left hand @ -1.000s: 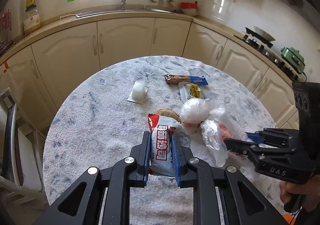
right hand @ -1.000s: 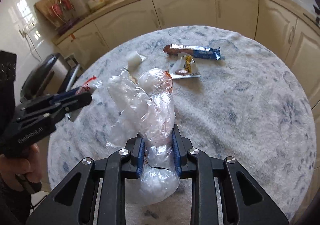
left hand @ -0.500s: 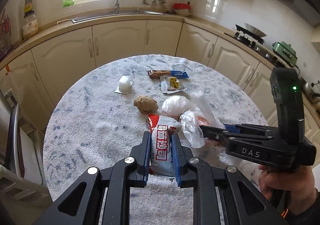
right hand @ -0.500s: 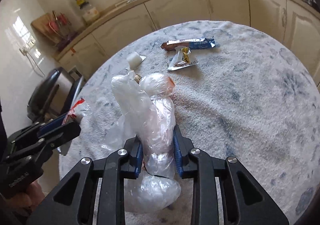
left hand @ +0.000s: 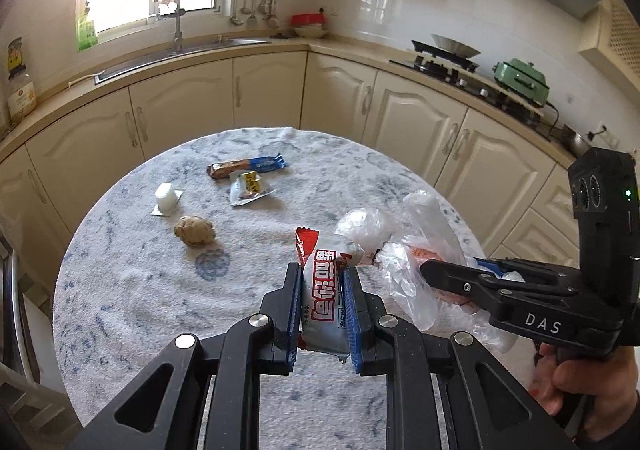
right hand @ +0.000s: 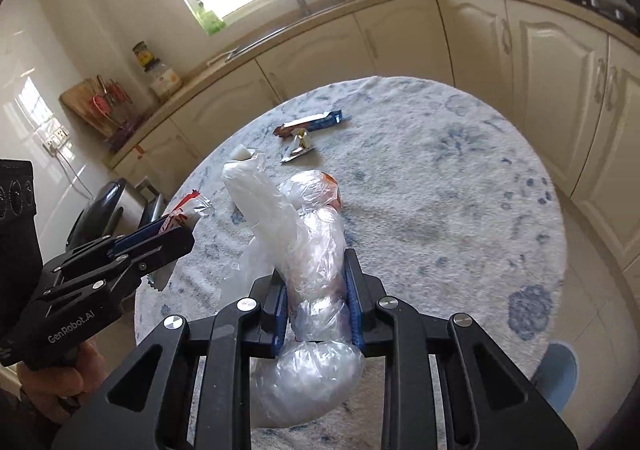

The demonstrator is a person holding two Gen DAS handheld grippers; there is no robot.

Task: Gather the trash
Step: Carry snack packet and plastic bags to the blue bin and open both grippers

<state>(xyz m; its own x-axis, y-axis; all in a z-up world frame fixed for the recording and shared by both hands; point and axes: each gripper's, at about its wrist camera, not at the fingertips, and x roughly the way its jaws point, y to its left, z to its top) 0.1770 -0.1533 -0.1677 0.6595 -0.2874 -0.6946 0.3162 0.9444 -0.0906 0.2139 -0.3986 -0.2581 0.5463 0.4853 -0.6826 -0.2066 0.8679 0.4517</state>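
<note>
My left gripper (left hand: 323,282) is shut on a white and red snack wrapper (left hand: 322,290) and holds it above the round table (left hand: 120,290). My right gripper (right hand: 316,270) is shut on a crumpled clear plastic bag (right hand: 312,250) and holds it up beside the left one; the bag (left hand: 404,250) also shows in the left wrist view. On the table lie a brown and blue bar wrapper (left hand: 246,165), a small silver and yellow packet (left hand: 249,188), a white cup on its lid (left hand: 166,198) and a brown crumpled lump (left hand: 194,231).
The table has a blue-patterned white cloth and stands in a kitchen. Cream cabinets (left hand: 260,90) and a sink counter curve behind it. A stove (left hand: 444,58) is at the right. A dark bin (right hand: 100,210) stands at the table's left side.
Both grippers have risen and pulled back from the table with their trash. The brown lump, hidden behind the wrapper before, now lies in plain view.
</note>
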